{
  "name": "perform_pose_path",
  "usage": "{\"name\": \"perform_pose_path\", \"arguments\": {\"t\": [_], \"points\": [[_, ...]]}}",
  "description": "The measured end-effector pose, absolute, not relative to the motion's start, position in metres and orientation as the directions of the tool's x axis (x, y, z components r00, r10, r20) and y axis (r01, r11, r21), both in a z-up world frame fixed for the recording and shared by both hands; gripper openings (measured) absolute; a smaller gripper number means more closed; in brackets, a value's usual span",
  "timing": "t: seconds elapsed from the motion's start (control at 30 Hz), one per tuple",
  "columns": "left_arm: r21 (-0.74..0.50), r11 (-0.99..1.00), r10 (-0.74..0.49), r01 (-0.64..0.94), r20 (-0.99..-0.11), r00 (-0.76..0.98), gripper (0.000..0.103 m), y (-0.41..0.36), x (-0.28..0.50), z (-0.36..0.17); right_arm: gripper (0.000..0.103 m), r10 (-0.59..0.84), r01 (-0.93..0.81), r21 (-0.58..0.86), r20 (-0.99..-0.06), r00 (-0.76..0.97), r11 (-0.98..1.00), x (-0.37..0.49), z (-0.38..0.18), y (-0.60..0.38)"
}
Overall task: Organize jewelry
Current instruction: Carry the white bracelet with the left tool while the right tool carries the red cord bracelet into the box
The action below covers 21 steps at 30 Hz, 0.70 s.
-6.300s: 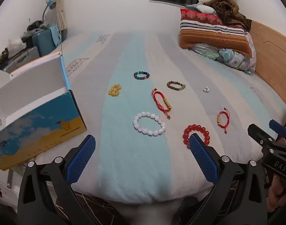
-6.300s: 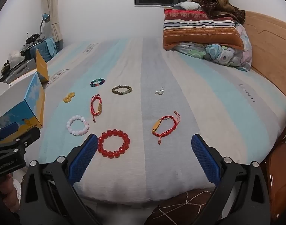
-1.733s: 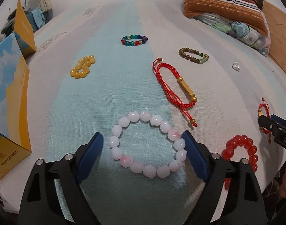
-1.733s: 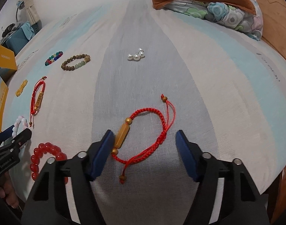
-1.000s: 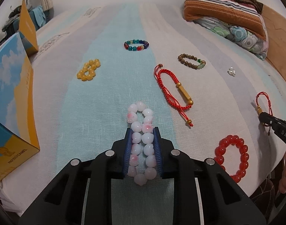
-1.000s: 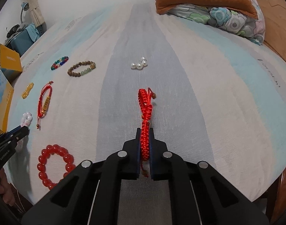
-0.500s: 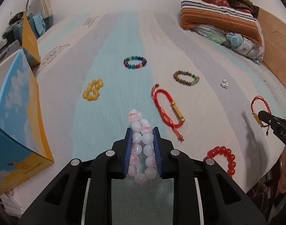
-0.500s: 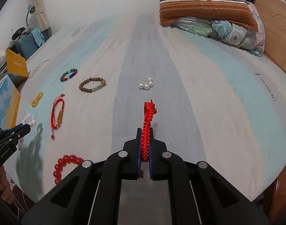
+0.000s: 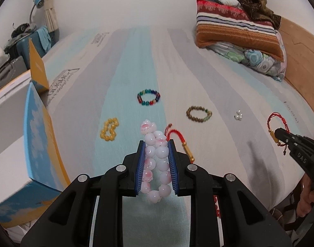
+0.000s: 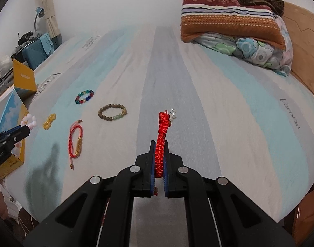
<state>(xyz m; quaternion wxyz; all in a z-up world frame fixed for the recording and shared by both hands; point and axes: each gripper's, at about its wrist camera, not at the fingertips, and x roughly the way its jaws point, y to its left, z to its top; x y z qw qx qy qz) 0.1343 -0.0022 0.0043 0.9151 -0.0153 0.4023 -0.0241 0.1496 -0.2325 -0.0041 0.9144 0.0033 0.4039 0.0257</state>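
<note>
the open box (image 9: 36,135) lies just left of the left gripper (image 9: 157,160), clamped on the pink bracelet (image 9: 155,160), nearer than the right gripper (image 10: 159,160), pinching the red cord bracelet (image 10: 162,142).

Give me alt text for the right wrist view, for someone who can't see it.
The right gripper is shut on a red cord bracelet, held above a striped bedspread. Left on the bed lie a second red cord bracelet and brown, multicolor and yellow bead bracelets.
</note>
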Motion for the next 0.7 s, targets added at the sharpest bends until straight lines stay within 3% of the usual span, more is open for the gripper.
{"name": "perform_pose_path", "arguments": {"t": [0.7], "points": [[-0.051, 0.995, 0.027, -0.085, -0.684, 0.729, 0.022, 0.087, 0.114, 0.071, 0.005, 0.146, -0.21, -0.017, -0.665, 0.732, 0.978, 0.163, 0.071, -0.118]]}}
